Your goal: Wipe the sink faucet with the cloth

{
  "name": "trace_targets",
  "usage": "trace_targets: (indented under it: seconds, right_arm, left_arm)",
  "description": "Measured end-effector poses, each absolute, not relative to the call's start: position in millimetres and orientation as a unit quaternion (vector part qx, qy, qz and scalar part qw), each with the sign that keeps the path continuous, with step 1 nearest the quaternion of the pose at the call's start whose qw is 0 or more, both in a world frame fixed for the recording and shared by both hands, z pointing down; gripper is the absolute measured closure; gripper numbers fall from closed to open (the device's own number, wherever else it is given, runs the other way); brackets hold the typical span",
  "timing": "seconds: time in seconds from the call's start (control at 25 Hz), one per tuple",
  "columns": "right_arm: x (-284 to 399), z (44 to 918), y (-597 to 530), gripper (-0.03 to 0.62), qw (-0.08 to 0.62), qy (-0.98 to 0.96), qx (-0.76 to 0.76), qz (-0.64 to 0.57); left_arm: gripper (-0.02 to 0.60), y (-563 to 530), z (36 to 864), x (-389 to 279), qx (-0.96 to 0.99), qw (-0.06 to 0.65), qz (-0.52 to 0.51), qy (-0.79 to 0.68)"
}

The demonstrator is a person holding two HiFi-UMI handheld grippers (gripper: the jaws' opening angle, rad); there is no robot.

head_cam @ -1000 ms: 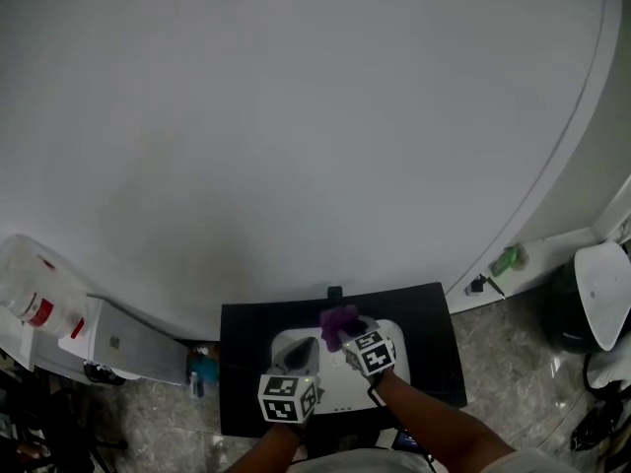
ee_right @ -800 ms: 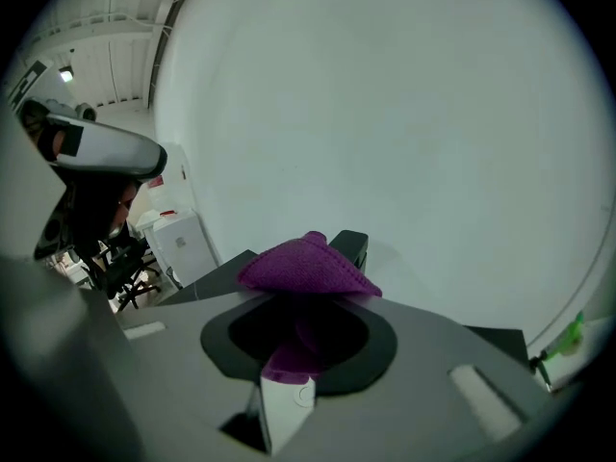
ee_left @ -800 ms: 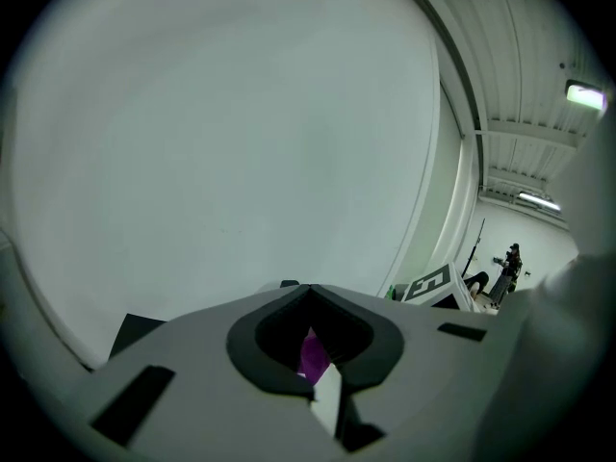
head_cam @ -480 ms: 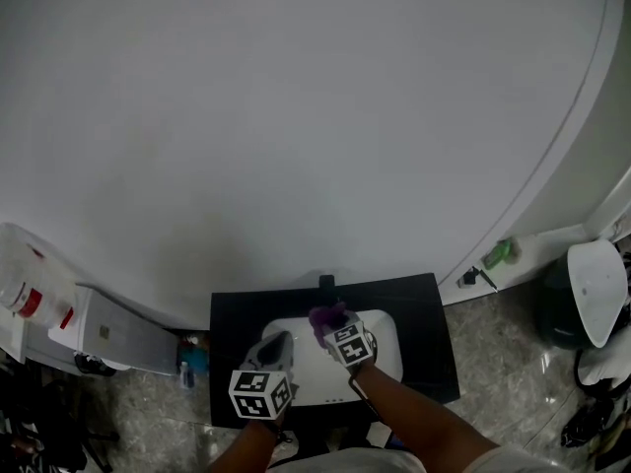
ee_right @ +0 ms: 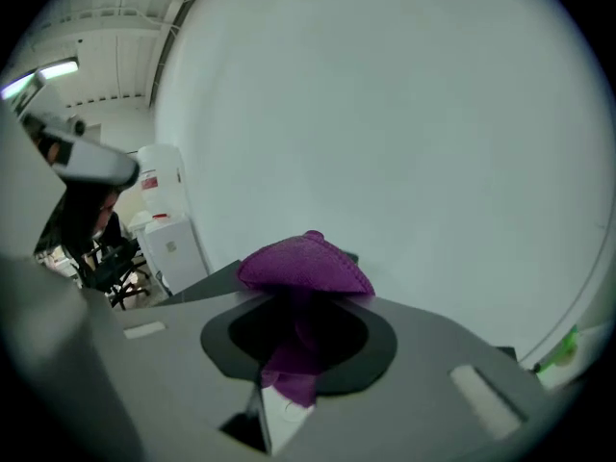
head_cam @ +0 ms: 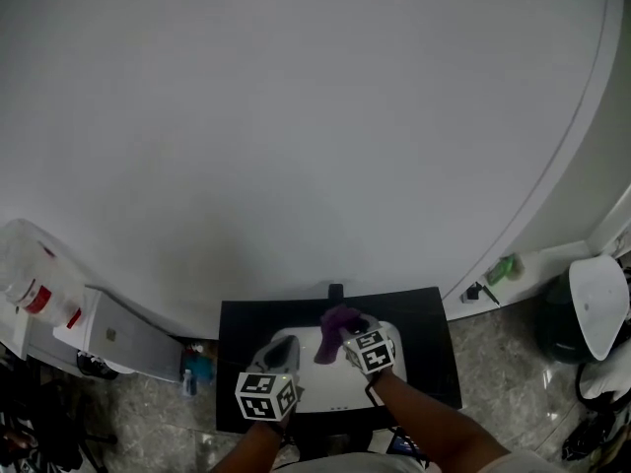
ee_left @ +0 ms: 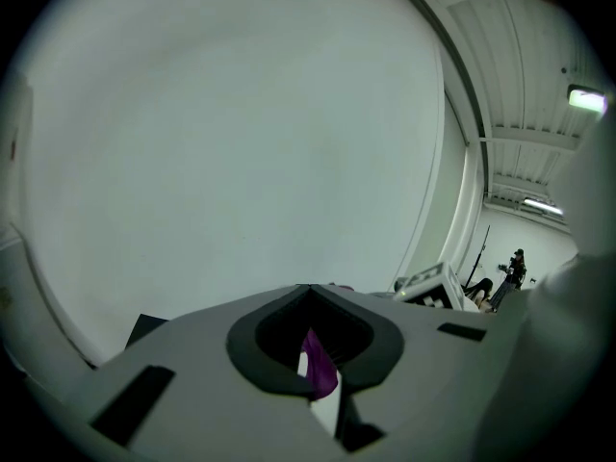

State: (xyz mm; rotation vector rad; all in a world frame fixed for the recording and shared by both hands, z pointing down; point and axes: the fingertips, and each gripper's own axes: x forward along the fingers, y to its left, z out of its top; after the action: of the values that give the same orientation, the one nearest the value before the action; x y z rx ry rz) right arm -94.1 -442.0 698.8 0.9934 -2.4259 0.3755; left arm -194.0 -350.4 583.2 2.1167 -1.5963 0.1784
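Observation:
In the head view a white sink (head_cam: 385, 331) sits in a black counter (head_cam: 429, 348) against a white wall. A small dark faucet (head_cam: 335, 291) stands at the sink's back edge. My right gripper (head_cam: 347, 331) is shut on a purple cloth (head_cam: 338, 321) just in front of the faucet, over the basin. In the right gripper view the cloth (ee_right: 306, 263) bunches over that gripper (ee_right: 303, 301) and hangs down between its jaws. My left gripper (head_cam: 279, 353) hovers over the sink's left part with nothing in it. The left gripper (ee_left: 310, 292) is shut, and the cloth (ee_left: 318, 369) shows beyond it.
A white cabinet (head_cam: 118, 338) with a red-labelled container (head_cam: 30, 294) stands at the left. A blue item (head_cam: 194, 368) sits on the stone floor by the counter. A green bottle (head_cam: 505, 267) and a white-lidded bin (head_cam: 596, 304) are at the right.
My left gripper has shifted a little to the left over the sink. The right gripper keeps the cloth by the faucet, with more of the cloth hanging down.

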Motion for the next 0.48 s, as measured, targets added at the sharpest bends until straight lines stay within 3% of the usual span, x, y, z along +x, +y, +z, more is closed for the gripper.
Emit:
trace_targets:
  seconds: [0.2,0.48]
  right_arm:
    - [-101.1,703.2,-486.8,0.522,0.251,-0.882,0.367,0.156]
    - [-81.6,745.0,-401.3,0.523,0.278,-0.883,0.336,0.173]
  left_arm:
    - [0.577,-343.7,588.6,-193.7,0.770,0.247,0.068,-0.585]
    - [0.577,-341.9,599.4,-195.1,0.769,0.256,0.067,-0.582]
